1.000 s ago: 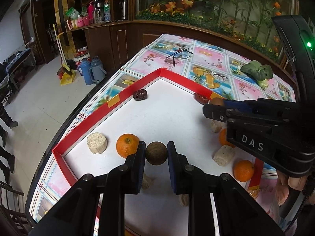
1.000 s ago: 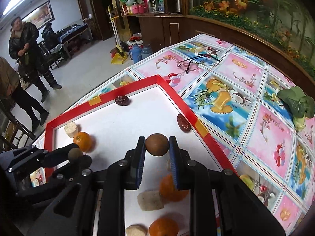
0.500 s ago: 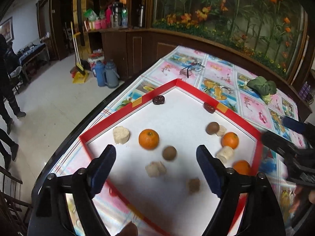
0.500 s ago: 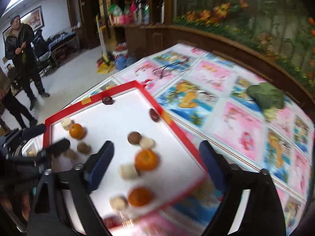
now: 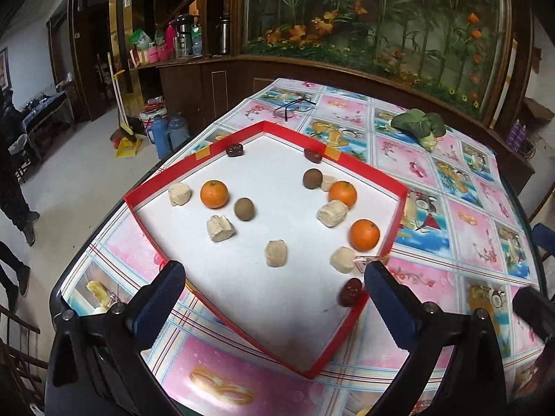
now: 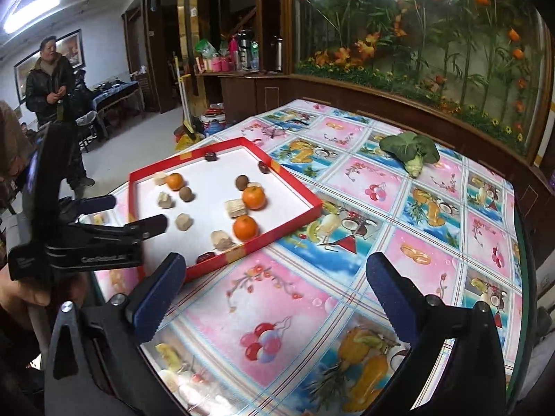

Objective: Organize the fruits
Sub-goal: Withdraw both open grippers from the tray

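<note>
I have both grippers pulled back from the red tray (image 5: 395,215), and their fingers have just been opening; now each pair stands spread wide with nothing between them. The fruit all lies loose on the tray's white floor. From my left gripper (image 5: 274,284) the tray sits straight ahead and below, so this hand is plainly the nearer one: the brown fruit (image 5: 244,209) lies beside an orange (image 5: 214,193) toward the far left, a second brown fruit (image 5: 312,178) sits toward the far right by another orange (image 5: 342,194), a third orange (image 5: 364,234) rests near the right wall, and pale chunks (image 5: 276,253) are scattered between. A dark red date (image 5: 350,292) lies just inside the near right wall, close to my left gripper's right finger (image 5: 385,291). My right gripper (image 6: 275,287) hangs over the patterned table (image 6: 381,242), with the tray well off to its upper left. The oranges and brown fruits are round, so they point nowhere; the date's long axis runs roughly away from me. I judge the next reach belongs to the left hand.
</note>
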